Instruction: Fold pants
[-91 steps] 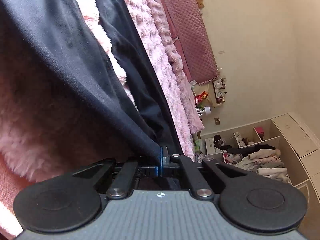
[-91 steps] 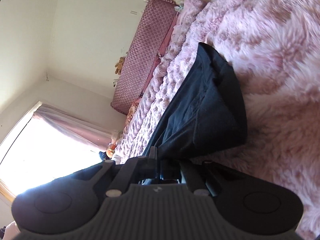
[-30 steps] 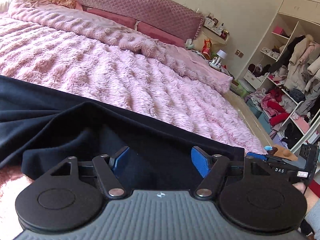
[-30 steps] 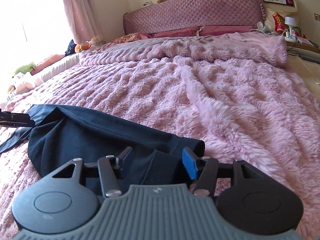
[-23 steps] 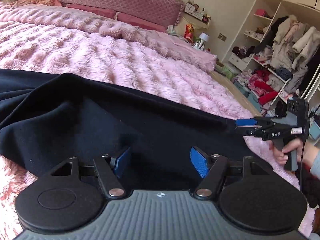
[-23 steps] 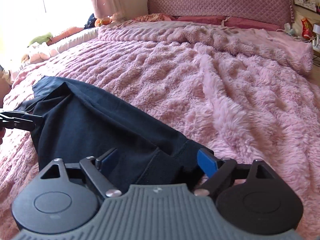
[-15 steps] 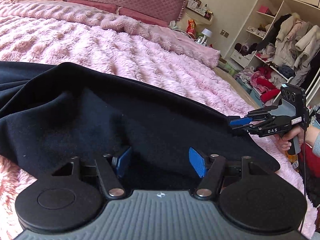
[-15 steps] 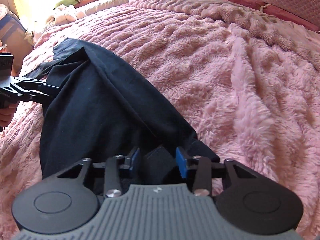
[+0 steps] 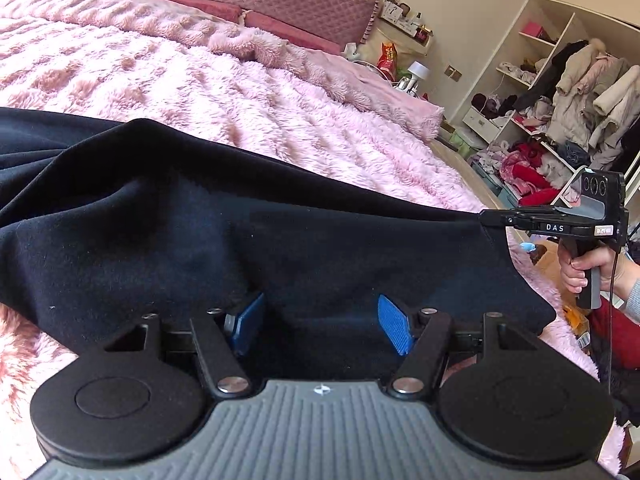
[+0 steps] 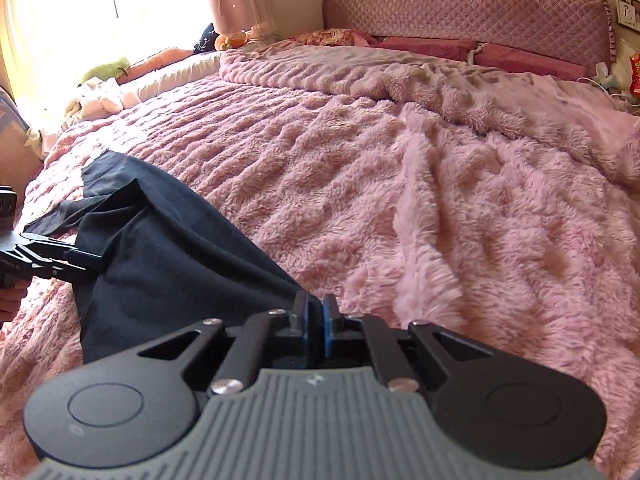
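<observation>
now right tongs (image 10: 315,312) on pants (image 10: 160,264)

We see strong daylight from the blown-out window (image 10: 60,12) washing the fluffy pink bedspread (image 10: 440,200). Dark navy fabric pants (image 9: 240,232) lose fold detail in shadow. Both views are sharp; fisheye bends their edges, corners vignetted.

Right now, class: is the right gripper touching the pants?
Touching. The right wrist view shows the right gripper with jaws just closed, pinching the pants edge between its blue pads.
</observation>
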### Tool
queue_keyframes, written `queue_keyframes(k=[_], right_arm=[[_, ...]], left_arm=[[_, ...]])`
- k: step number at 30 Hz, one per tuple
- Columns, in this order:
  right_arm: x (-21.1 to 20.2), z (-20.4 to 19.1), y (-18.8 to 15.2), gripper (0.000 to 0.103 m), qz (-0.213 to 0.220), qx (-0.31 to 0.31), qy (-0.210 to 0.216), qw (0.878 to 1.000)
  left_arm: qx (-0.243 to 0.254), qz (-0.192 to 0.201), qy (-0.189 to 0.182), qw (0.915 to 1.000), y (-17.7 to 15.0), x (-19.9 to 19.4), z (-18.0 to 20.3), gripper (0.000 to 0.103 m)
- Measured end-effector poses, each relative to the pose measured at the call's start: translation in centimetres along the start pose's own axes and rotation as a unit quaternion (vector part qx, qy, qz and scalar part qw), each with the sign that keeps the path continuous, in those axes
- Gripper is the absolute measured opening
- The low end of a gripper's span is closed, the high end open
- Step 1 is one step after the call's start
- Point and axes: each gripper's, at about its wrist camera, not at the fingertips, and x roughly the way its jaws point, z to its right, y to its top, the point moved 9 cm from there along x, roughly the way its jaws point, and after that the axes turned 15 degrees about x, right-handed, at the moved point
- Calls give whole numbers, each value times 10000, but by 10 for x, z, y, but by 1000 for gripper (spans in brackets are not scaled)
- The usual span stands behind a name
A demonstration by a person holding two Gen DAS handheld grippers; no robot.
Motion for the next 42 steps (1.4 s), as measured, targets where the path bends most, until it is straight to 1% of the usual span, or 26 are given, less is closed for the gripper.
queue_keyframes(k=[2, 4, 6, 7, 9, 10, 11, 13, 14, 15, 16, 18, 21, 23, 24, 25, 28, 31, 33, 34, 35, 37, 38, 39, 40, 42], right_arm=[[8, 3, -5, 1, -82, -140, -233, 9996], [22, 9, -14, 1, -66, -294, -596, 9978], [31, 11, -20, 2, -92, -167, -709, 9973], [35, 12, -22, 4, -112, -112, -795, 9967], [37, 12, -21, 15, -69, -67, -1039, 9945], [33, 12, -17, 29, 28, -6, -1212, 9926], [27, 11, -13, 37, 152, 84, -1314, 9912], [9, 5, -3, 37, 502, 248, -1415, 9884], [-3, -4, 4, 37, 739, 234, -1427, 9867], [-10, -11, 7, 37, 880, 188, -1373, 9864], [-20, -25, 8, 37, 958, 93, -1226, 9878], [-25, -48, 11, 37, 941, -56, -1121, 9892], [-22, -102, 15, 37, 943, -452, -906, 9904], [-8, -150, 16, 37, 938, -875, -746, 9889], [-1, -167, 17, 37, 922, -1019, -669, 9882], [12, -195, 16, 37, 886, -1216, -552, 9871], [51, -264, 13, 37, 737, -1797, -298, 9805], [97, -345, 1, 36, 562, -2512, 58, 9663], [123, -391, -11, 35, 492, -2991, 179, 9528], [137, -415, -19, 35, 457, -3283, 234, 9432], [149, -438, -28, 35, 474, -3563, 299, 9327], [169, -480, -50, 35, 625, -4172, 422, 9057], [176, -496, -59, 35, 637, -4387, 467, 8952], [188, -519, -75, 35, 602, -4664, 567, 8807], [196, -537, -87, 35, 572, -4855, 664, 8698], [211, -569, -111, 35, 530, -5257, 820, 8450]], left_arm=[[-5, 12, 23, 10000, 2, -2, 0, 76], [-12, 30, 54, 10000, 4, -5, -1, 76], [-48, -22, 177, 9998, 4, -7, -6, 76], [-66, -65, 257, 9996, 5, -8, -9, 76], [-90, -191, 514, 9985, 8, -15, -20, 76], [-114, -243, 630, 9977, 10, -19, -27, 76], [-145, -301, 788, 9963, 13, -25, -35, 76], [-203, -343, 1104, 9931, 19, -43, -54, 76], [-255, -332, 1261, 9911, 21, -53, -64, 76], [-333, -333, 1422, 9887, 23, -64, -75, 77], [-425, -378, 1544, 9864, 23, -75, -85, 78], [-665, -455, 1765, 9810, 19, -95, -107, 78], [-907, -480, 2025, 9739, 10, -123, -136, 78], [-982, -478, 2217, 9690, 2, -138, -153, 78], [-1046, -491, 2325, 9657, -4, -148, -164, 78], [-1146, -477, 2399, 9628, -9, -155, -174, 78], [-1675, -429, 2477, 9533, -29, -174, -205, 77], [-2149, -236, 2435, 9455, -43, -194, -237, 77], [-2396, -22, 2467, 9390, -51, -207, -254, 77], [-2527, 66, 2481, 9352, -57, -216, -264, 77], [-2593, 98, 2479, 9334, -61, -221, -270, 77], [-2650, 132, 2509, 9310, -73, -237, -282, 77], [-2670, 179, 2587, 9281, -78, -249, -288, 77], [-2710, 243, 2694, 9238, -83, -261, -295, 77], [-2769, 310, 2794, 9189, -87, -272, -302, 77], [-2972, 495, 2983, 9056, -96, -299, -319, 77]])
